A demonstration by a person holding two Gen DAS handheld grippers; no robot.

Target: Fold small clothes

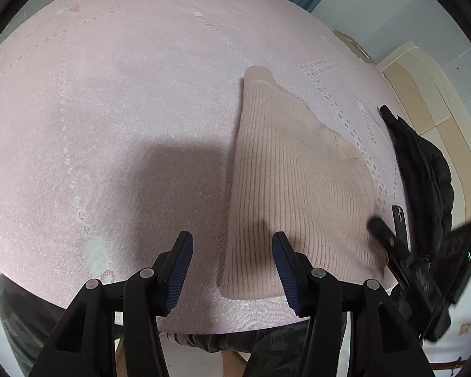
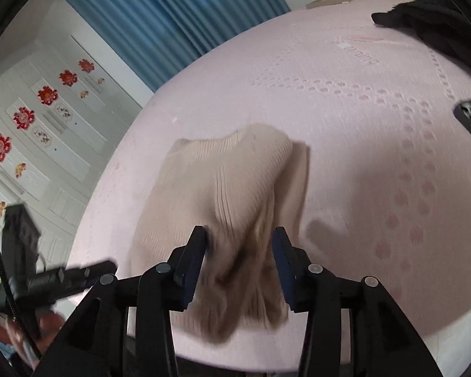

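Note:
A beige ribbed knit garment (image 1: 285, 169) lies on the pink bed cover (image 1: 125, 94), partly folded. My left gripper (image 1: 232, 245) is open and empty, its right finger over the garment's near left edge. In the right wrist view the garment (image 2: 223, 182) has a bunched fold that lies between my right gripper's (image 2: 240, 238) open jaws. The fold looks blurred and loose, and I see no pinch on it. The right gripper shows in the left wrist view (image 1: 392, 235) at the garment's right edge.
A black jacket (image 1: 424, 163) lies at the bed's right edge, with a dark phone (image 1: 399, 220) beside it. Blue curtains (image 2: 172, 15) and a white door with red flower stickers (image 2: 31, 110) stand beyond the bed. The near bed edge is close under both grippers.

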